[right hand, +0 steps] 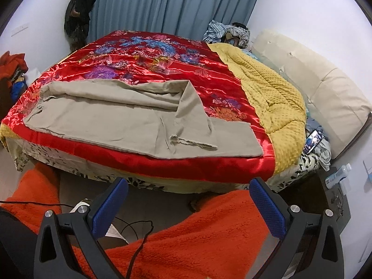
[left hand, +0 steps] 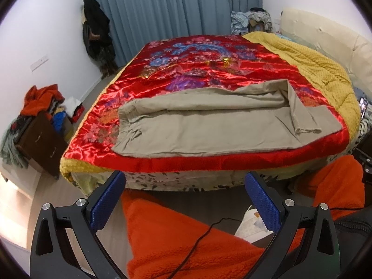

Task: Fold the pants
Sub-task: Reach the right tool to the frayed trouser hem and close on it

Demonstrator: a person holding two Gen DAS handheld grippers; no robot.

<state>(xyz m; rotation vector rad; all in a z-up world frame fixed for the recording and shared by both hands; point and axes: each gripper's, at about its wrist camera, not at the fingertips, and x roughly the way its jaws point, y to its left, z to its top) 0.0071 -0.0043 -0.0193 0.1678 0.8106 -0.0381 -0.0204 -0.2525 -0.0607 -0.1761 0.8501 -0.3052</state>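
Left gripper (left hand: 184,181): two fingers spread wide, holding nothing. One pair of khaki pants (left hand: 209,125) lies on the red quilt (left hand: 186,69) near its front edge, one leg folded back. Right gripper (right hand: 188,188): fingers wide apart, empty.

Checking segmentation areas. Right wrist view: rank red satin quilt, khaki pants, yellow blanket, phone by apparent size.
1. red satin quilt
2. khaki pants, clearly smaller than the quilt they lie on
3. yellow blanket, visible part only; it is folded back, and not far behind the pants, so that pair is unsure
4. phone, by far the smallest
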